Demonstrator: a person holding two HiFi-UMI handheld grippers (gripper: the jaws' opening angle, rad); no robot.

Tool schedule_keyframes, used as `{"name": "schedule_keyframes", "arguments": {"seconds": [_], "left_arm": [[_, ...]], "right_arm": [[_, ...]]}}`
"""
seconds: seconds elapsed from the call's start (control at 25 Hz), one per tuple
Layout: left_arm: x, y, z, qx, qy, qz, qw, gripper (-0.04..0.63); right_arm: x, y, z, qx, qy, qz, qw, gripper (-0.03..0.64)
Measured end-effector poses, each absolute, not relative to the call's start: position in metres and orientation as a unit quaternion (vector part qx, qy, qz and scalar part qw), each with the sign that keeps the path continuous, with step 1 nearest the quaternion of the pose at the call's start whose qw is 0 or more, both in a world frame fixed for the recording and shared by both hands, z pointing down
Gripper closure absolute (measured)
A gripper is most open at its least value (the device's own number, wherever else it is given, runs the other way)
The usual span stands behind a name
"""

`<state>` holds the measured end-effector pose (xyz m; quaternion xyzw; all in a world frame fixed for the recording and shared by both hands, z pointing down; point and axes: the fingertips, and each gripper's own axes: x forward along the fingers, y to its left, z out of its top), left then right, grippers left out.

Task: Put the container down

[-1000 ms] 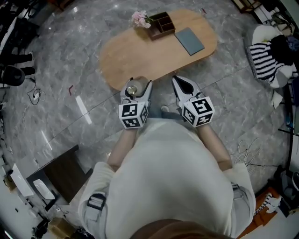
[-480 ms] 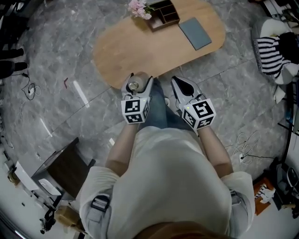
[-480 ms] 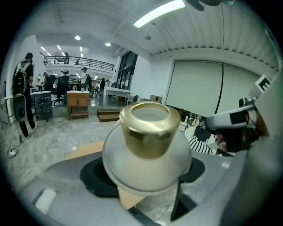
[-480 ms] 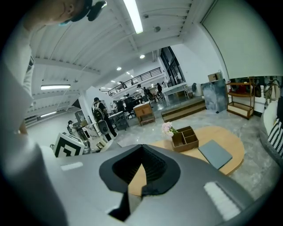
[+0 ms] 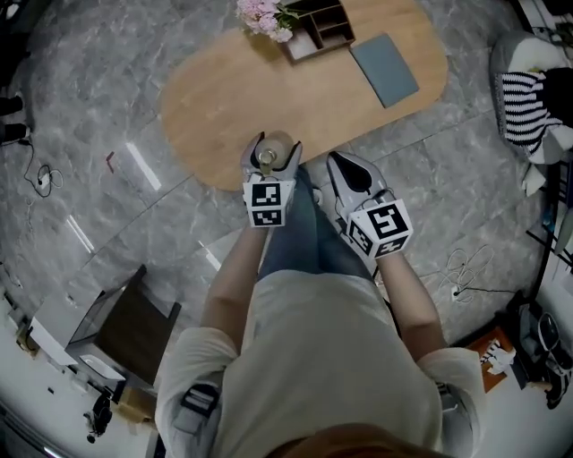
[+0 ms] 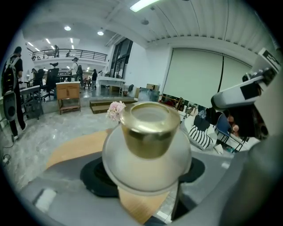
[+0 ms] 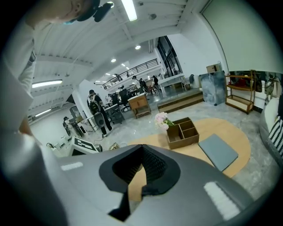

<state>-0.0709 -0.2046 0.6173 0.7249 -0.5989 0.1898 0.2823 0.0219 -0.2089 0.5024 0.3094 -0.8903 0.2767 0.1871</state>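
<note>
The container (image 6: 148,152) is a frosted white jar with a gold cap (image 6: 149,128). It sits upright between the jaws of my left gripper (image 6: 148,181), which are closed on its wide body. In the head view, the left gripper (image 5: 271,159) holds the container (image 5: 266,158) over the near edge of the oval wooden table (image 5: 224,103). My right gripper (image 5: 349,173) hangs beside it on the right, just off the table's edge. Its jaws are shut with nothing between them, and its black pads (image 7: 152,170) meet in the right gripper view.
On the table's far end stand a wooden organiser box (image 5: 320,27), pink flowers (image 5: 259,13) and a grey flat pad (image 5: 385,70). A striped cloth (image 5: 526,97) lies at the right. A dark cabinet (image 5: 134,326) stands at lower left. Cables lie on the marble floor.
The person has stepped toward the table. The left gripper with the container has moved forward from over the floor to over the table's near edge. The right gripper followed.
</note>
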Motion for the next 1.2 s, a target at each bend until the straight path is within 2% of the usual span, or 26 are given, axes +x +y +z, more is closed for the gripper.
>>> {"name": "schedule_keyframes", "arguments": {"seconds": [0.72, 1.2], "left_arm": [[-0.087, -0.249, 0.781, 0.708, -0.565, 0.279, 0.319, 0.250], [-0.087, -0.262, 0.821, 0.714, -0.553, 0.303, 0.306, 0.250]], "right_arm": [[0.011, -0.242, 0.619, 0.314, -0.856, 0.334, 0.240, 0.615], [0.014, -0.242, 0.645, 0.326, -0.840, 0.357, 0.246, 0.615]]}}
